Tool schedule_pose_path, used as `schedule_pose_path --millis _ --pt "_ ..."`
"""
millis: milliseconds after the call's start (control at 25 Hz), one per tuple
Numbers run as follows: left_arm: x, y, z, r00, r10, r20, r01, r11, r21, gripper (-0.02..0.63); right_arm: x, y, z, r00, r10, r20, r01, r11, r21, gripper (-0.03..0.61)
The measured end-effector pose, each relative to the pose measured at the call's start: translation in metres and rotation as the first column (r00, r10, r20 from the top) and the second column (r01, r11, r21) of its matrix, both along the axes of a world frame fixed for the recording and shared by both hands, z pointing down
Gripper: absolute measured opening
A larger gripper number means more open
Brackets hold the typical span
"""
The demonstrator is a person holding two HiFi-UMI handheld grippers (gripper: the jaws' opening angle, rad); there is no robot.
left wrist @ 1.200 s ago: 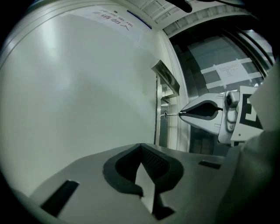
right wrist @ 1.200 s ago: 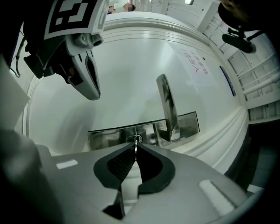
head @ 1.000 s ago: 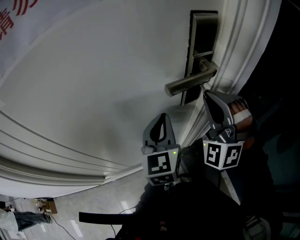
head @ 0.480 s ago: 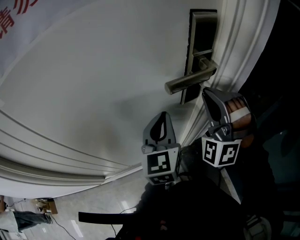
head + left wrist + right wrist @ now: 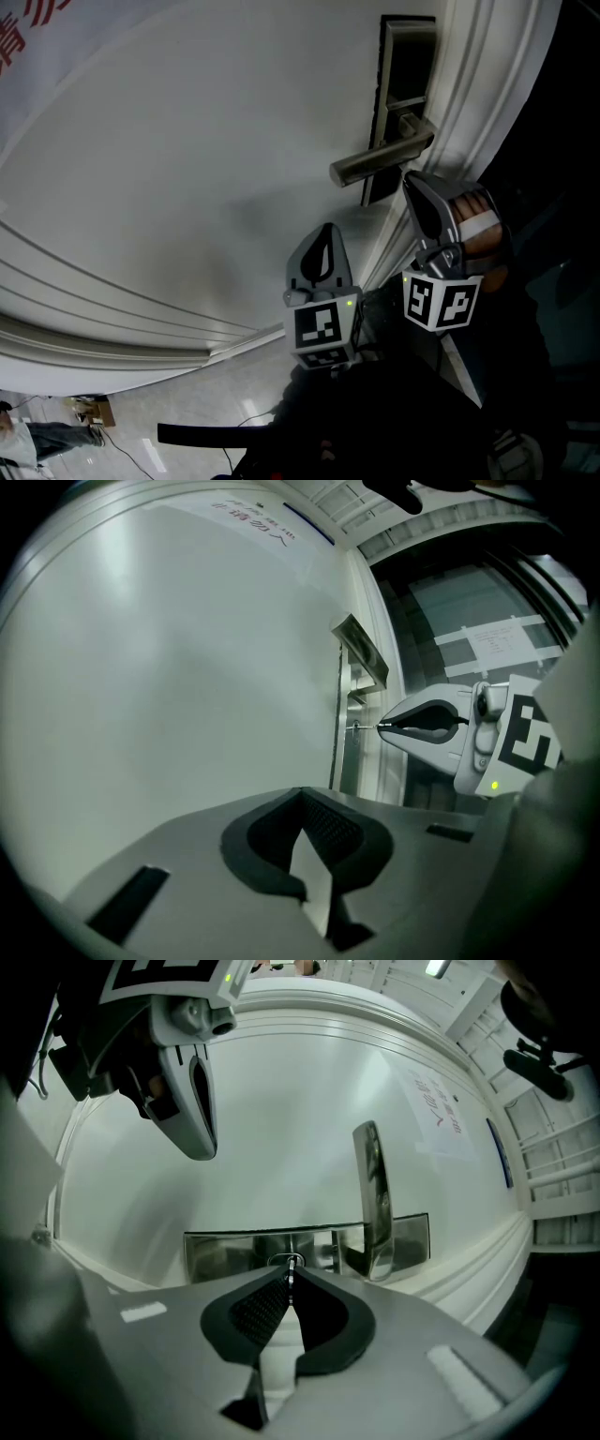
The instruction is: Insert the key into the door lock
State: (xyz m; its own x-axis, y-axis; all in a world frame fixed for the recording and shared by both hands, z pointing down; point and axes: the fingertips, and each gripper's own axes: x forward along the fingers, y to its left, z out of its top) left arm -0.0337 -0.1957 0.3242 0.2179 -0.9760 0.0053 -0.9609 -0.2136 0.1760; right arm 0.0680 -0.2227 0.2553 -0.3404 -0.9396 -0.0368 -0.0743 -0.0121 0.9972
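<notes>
Key (image 5: 291, 1284) sits edge-on in the right gripper (image 5: 290, 1272), whose jaws are clamped tight on it. Its tip meets the keyhole (image 5: 288, 1262) in the steel lock plate (image 5: 225, 1246); how deep it goes cannot be told. In the right gripper view the lever handle (image 5: 372, 1199) juts out at 1 o'clock of the keyhole, close beside the jaws. The left gripper (image 5: 300, 795) has its jaws together on nothing, and in the head view it hangs at 8 o'clock of the right one, apart from it. The door frame moulding (image 5: 478, 94) crowds the plate at 3 o'clock, while bare door panel (image 5: 187, 169) lies open at 9 o'clock.
</notes>
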Motion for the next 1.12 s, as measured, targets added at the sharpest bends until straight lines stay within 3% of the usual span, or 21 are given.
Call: schedule_pose_path --millis 1120 --pt "0.0049 -0.0055 0.0029 0.999 0.03 0.028 -0.03 1.0 -0.004 0.002 -0.0004 -0.0009 0.0 1.0 -0.002 0.001 0.002 1.0 0.002 0.012"
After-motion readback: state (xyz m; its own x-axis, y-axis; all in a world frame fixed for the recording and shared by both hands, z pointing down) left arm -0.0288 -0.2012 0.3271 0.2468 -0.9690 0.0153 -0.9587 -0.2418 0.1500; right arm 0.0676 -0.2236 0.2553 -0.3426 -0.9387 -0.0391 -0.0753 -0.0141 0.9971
